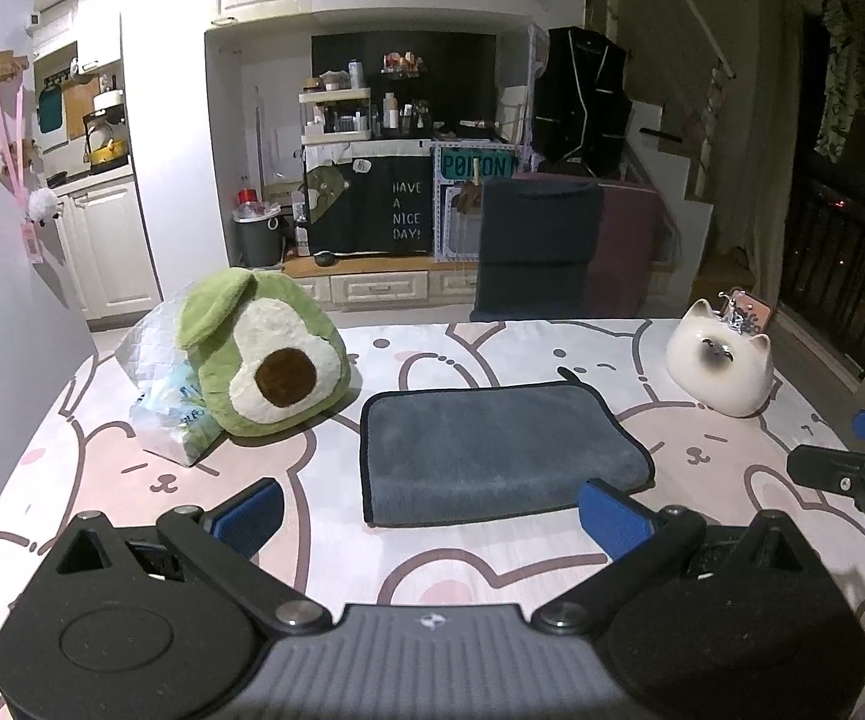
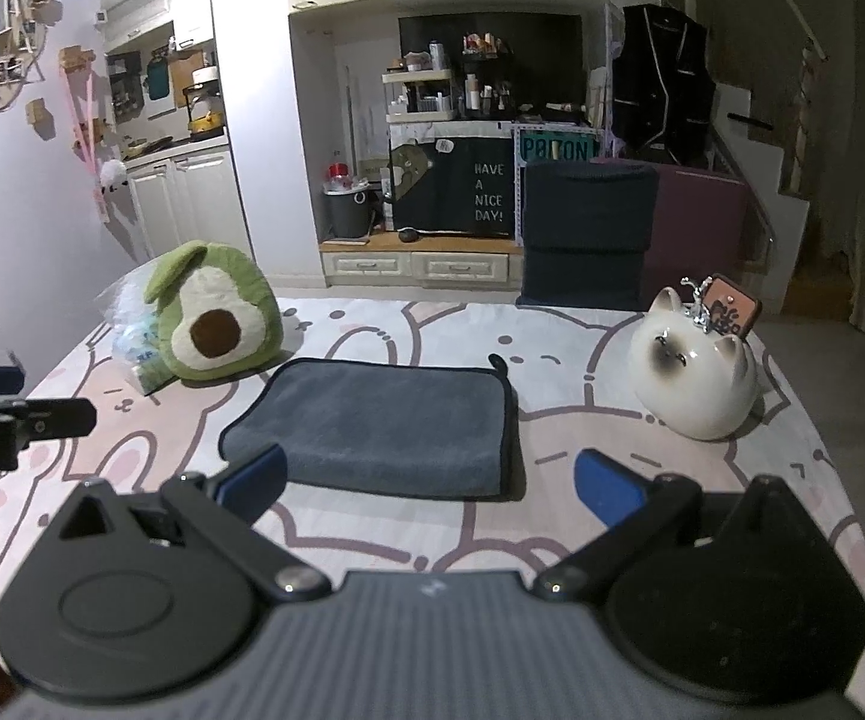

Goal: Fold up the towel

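Note:
A grey-blue towel (image 1: 492,450) with dark trim lies folded into a rectangle on the table, also in the right wrist view (image 2: 384,420). My left gripper (image 1: 429,513) is open and empty, just in front of the towel's near edge, with its blue pads (image 1: 609,516) spread wide. My right gripper (image 2: 429,483) is open and empty at the towel's near edge; its left pad overlaps the near left corner in view. Each gripper shows in the other's view, the right one (image 1: 852,468) at the right side and the left one (image 2: 12,414) at the left side.
The table has a pink bunny-print cloth (image 1: 492,564). An avocado plush (image 1: 264,354) and a plastic bag (image 1: 162,402) sit at the back left. A white cat-shaped ceramic (image 1: 720,360) stands at the back right. A dark chair (image 1: 534,246) is behind the table.

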`<state>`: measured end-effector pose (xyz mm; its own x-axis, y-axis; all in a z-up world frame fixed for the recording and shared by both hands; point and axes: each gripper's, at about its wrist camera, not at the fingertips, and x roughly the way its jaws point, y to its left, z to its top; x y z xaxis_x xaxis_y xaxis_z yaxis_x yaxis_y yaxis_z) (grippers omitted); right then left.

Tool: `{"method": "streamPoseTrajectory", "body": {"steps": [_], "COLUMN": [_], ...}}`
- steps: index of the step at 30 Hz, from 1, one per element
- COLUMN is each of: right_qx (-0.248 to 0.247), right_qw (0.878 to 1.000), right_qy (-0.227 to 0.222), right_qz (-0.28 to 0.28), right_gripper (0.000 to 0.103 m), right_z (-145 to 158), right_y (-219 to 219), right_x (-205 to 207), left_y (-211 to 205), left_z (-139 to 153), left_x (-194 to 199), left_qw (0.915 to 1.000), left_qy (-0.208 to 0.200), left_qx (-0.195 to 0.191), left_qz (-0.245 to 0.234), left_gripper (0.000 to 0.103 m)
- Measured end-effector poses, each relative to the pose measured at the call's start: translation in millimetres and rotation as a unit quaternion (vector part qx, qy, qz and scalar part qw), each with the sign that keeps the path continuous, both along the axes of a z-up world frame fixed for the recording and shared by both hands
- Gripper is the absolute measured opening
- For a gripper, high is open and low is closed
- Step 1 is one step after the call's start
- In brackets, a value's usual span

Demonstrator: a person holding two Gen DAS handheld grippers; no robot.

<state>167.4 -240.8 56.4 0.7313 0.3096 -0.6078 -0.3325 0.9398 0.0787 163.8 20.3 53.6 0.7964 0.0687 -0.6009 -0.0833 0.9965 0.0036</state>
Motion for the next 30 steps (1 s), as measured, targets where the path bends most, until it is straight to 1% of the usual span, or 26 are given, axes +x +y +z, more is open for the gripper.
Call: {"method": "streamPoseTrajectory", "body": {"steps": [8, 14, 24, 30], "right_qx": [-0.001, -0.004, 0.002, 0.007], "right_qw": [1.0, 1.0, 1.0, 1.0], "right_qy": [-0.016, -0.019, -0.017, -0.009], "right_qz": [-0.001, 0.001, -0.004, -0.007], "right_gripper": [0.103, 0.103, 0.103, 0.103], "right_z": [9, 9, 4, 2], "right_y": [-6, -12, -23, -27], "right_x": [-30, -51, -83, -100], "left_y": [-9, -16, -25, -27], "left_z": [8, 6, -2, -4], "left_x": [-32, -52, -83, -98], "left_qw": [0.9999, 0.9999, 0.9998, 0.9996], "left_qy": [-0.009, -0.009, -0.013, -0.017], "left_qx": [-0.004, -0.002, 0.003, -0.006], "left_qz": [-0.007, -0.009, -0.016, -0.021], "left_gripper": [0.103, 0.103, 0.103, 0.103]}}
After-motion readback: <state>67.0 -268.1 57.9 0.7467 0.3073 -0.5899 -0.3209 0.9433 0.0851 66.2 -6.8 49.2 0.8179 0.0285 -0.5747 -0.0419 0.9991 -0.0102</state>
